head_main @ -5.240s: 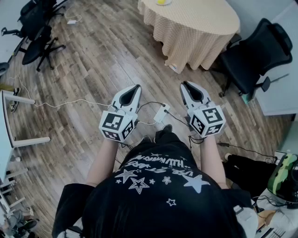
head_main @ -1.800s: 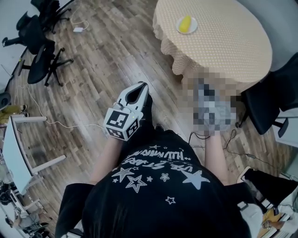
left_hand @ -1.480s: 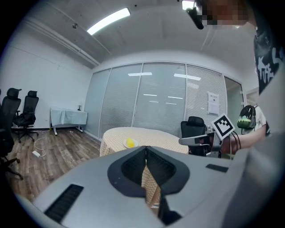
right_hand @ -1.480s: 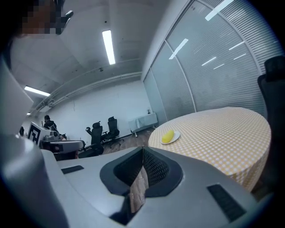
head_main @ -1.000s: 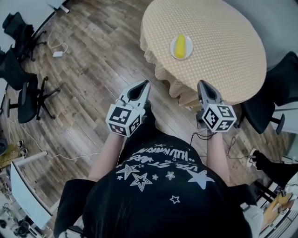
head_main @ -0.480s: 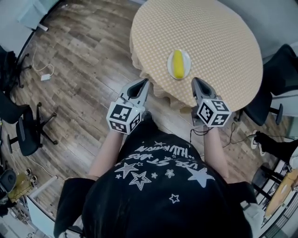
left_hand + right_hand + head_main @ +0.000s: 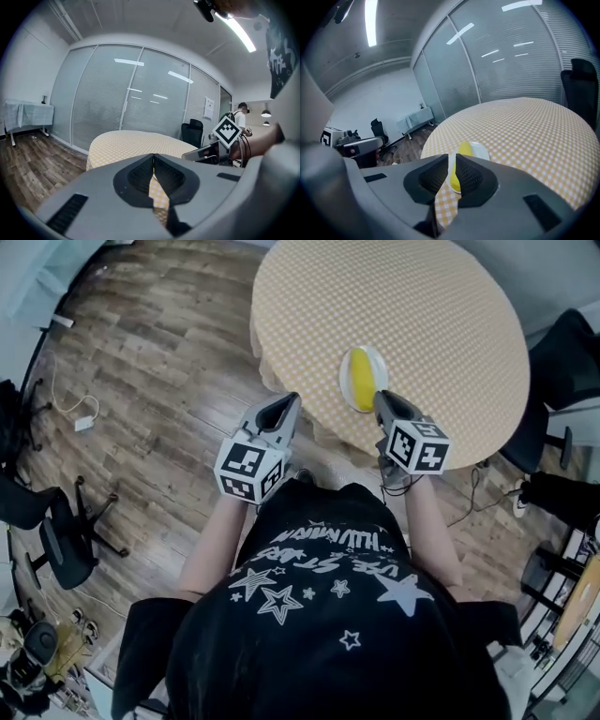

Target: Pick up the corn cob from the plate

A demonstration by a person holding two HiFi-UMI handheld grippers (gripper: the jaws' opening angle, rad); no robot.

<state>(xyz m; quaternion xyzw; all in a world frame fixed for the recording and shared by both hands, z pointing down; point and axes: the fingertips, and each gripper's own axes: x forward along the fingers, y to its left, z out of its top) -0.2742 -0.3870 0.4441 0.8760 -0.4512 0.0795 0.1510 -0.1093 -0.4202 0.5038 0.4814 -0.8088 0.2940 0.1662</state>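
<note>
A yellow corn cob (image 7: 359, 378) lies on a small white plate (image 7: 379, 367) near the front edge of a round table (image 7: 441, 315) with a yellow checked cloth. My right gripper (image 7: 378, 395) is shut and empty, its tip just short of the plate's near rim. In the right gripper view the corn cob (image 7: 464, 149) and plate (image 7: 480, 151) sit straight beyond the gripper (image 7: 452, 158). My left gripper (image 7: 292, 397) is shut with nothing in it, at the table's edge to the left of the plate. The left gripper view shows its closed gripper (image 7: 153, 157) and the table (image 7: 126, 140) ahead.
A black office chair (image 7: 572, 352) stands right of the table and another (image 7: 56, 540) on the wooden floor at the left. A cable and plug (image 7: 80, 418) lie on the floor. Glass partition walls (image 7: 131, 93) stand behind the table.
The person has stepped up to the table. Both grippers have moved forward and a little down; the right one now reaches the plate, the left one the table's edge.
</note>
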